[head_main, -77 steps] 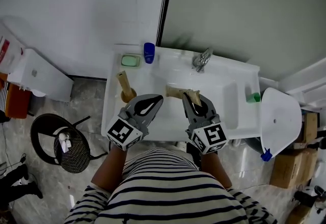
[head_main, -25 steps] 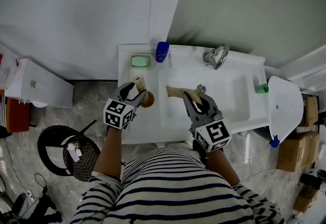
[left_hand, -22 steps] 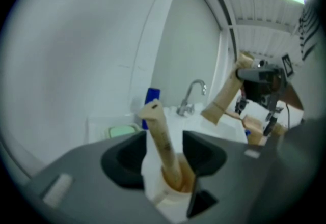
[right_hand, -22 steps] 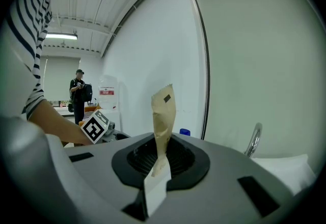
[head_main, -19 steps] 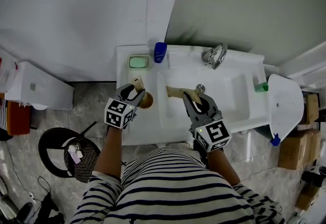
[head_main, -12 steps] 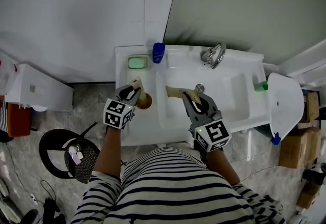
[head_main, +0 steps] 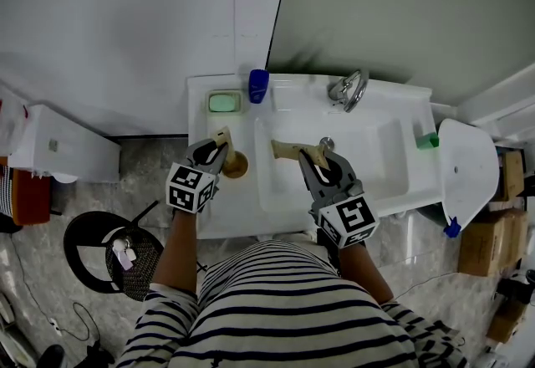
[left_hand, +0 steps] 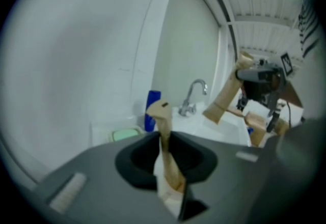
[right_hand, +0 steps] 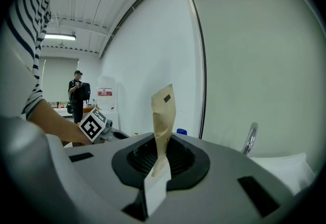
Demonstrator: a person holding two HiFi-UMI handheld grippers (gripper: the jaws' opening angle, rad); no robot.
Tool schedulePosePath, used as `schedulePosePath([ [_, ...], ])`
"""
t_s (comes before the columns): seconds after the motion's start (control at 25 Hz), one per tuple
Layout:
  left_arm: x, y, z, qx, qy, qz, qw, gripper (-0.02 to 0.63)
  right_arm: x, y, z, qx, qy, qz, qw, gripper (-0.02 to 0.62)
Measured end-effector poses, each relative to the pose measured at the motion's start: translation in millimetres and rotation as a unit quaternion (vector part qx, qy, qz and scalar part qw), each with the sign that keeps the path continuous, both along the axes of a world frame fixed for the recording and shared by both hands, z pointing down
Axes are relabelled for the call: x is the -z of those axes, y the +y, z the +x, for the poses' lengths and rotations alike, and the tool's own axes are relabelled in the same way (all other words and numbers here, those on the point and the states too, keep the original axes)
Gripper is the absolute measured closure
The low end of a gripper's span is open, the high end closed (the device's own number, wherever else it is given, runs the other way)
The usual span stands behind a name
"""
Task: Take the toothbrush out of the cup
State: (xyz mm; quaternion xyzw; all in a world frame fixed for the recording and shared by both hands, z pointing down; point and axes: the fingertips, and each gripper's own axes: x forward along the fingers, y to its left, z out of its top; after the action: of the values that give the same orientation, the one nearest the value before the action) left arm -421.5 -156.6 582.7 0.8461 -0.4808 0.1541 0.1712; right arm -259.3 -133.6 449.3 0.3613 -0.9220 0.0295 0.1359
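My left gripper point(head_main: 216, 152): jaws have just been closing and are pinched on the paper-wrapped toothbrush point(left_hand: 164, 131), which stands up between them. The toothbrush's lower end sits in the brown cup point(head_main: 236, 164) on the sink's point(head_main: 393, 159) left ledge. My right gripper point(head_main: 315, 159): jaws clamped tight on a second wrapped brush point(right_hand: 163, 116), held over the sink's basin. Soap dish point(head_main: 221, 101) and blue bottle point(head_main: 258, 85) are at the sink's back left, faucet point(head_main: 348, 90) on its back edge.

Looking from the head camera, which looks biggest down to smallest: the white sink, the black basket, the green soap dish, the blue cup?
1. White sink
2. Black basket, though it sits lower on the floor, farther from the camera
3. Green soap dish and blue cup: about alike, too close to rank
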Motion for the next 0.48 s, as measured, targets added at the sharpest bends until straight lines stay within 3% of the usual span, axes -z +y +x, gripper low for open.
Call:
schedulePosePath([
  [0.48, 50.9, 5.0, 2.2, 0.008, 0.002, 0.06, 0.9981, 0.551, 6.8, 5.2, 4.2, -0.002, -0.009, 0.01, 1.0, 0.563],
])
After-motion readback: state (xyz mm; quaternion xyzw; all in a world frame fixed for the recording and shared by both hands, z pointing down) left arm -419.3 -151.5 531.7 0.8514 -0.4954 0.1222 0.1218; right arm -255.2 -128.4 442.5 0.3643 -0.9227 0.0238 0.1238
